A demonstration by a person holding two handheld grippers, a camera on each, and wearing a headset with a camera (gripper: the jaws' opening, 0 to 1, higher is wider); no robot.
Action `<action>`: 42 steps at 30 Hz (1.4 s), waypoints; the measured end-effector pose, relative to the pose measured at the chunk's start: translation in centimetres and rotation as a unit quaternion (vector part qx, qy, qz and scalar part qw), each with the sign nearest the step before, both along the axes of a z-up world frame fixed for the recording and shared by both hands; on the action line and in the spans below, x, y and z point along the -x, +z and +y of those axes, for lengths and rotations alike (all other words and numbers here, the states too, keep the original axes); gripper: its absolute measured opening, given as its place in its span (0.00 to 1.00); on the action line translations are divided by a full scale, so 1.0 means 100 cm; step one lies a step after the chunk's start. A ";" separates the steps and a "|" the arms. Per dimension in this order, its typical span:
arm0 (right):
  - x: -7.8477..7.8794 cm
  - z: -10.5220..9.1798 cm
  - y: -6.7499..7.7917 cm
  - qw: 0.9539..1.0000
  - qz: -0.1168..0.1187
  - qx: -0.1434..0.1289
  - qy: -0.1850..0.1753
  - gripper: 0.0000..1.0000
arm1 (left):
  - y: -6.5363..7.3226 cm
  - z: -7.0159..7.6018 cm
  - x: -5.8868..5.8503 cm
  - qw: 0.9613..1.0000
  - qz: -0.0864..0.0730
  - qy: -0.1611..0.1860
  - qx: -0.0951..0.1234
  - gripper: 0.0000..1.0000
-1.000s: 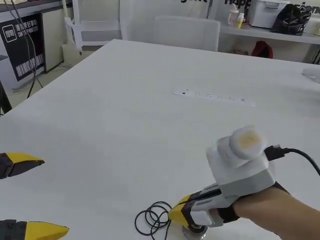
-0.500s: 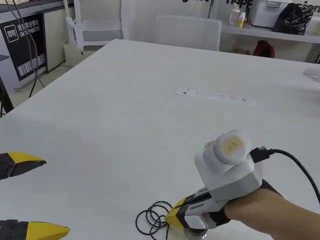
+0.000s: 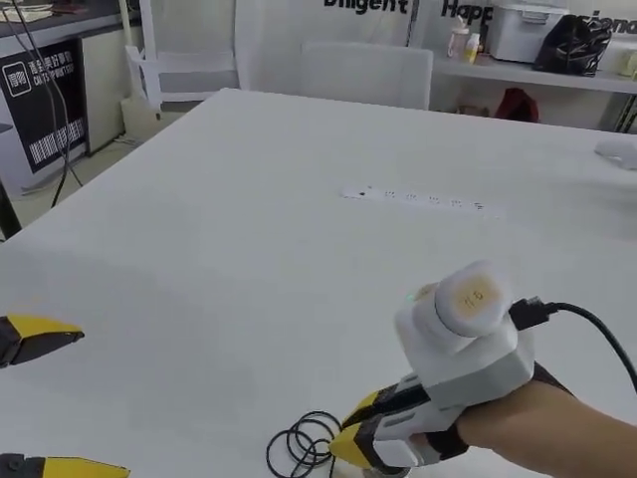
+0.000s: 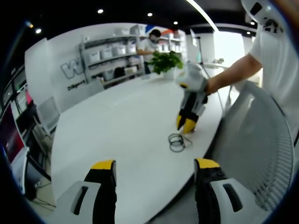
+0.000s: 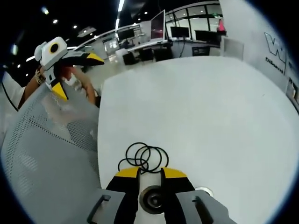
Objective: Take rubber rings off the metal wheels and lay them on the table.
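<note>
Several black rubber rings point(image 3: 304, 444) lie in a loose overlapping pile near the front edge of the white table point(image 3: 249, 229). Just right of the pile, my right gripper point(image 3: 345, 444) points at it, shut on a small metal wheel point(image 5: 152, 198) that sits between its yellow-tipped jaws. In the right gripper view the rings point(image 5: 142, 156) lie just beyond the right gripper point(image 5: 150, 173). My left gripper point(image 3: 105, 400) hovers at the table's left front, open and holding nothing. In the left gripper view the left gripper point(image 4: 156, 170) faces the rings point(image 4: 177, 141) and the right gripper point(image 4: 186, 127).
A white power strip point(image 3: 418, 197) lies across the table's far middle. A white chair point(image 3: 363, 70) stands behind the table, with shelves beyond. A mesh chair back point(image 4: 261, 149) is close to the front edge. A person point(image 4: 152, 39) stands far off.
The right gripper has tilted slightly while staying beside the ring pile with the wheel in its jaws. The head camera has shifted a little. The left gripper has barely moved.
</note>
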State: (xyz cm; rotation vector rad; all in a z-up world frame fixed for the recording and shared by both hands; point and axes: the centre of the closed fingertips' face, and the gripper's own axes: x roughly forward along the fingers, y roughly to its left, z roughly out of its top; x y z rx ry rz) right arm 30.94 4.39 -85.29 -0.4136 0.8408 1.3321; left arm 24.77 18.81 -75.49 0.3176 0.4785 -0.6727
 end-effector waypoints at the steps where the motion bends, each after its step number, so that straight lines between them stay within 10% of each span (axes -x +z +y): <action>1: 0.000 -0.001 0.003 1.000 -0.007 -0.001 0.000 0.17 | 0.000 0.000 0.000 1.000 0.000 -0.001 0.000 0.69; 25: 0.008 -0.036 0.071 0.995 -0.090 -0.034 -0.005 0.51 | -0.006 -0.008 0.000 1.000 0.013 -0.020 -0.010 0.69; 42: 0.004 -0.078 0.118 0.982 -0.167 -0.065 -0.065 0.65 | -0.008 -0.006 -0.003 1.000 0.017 -0.022 -0.011 0.70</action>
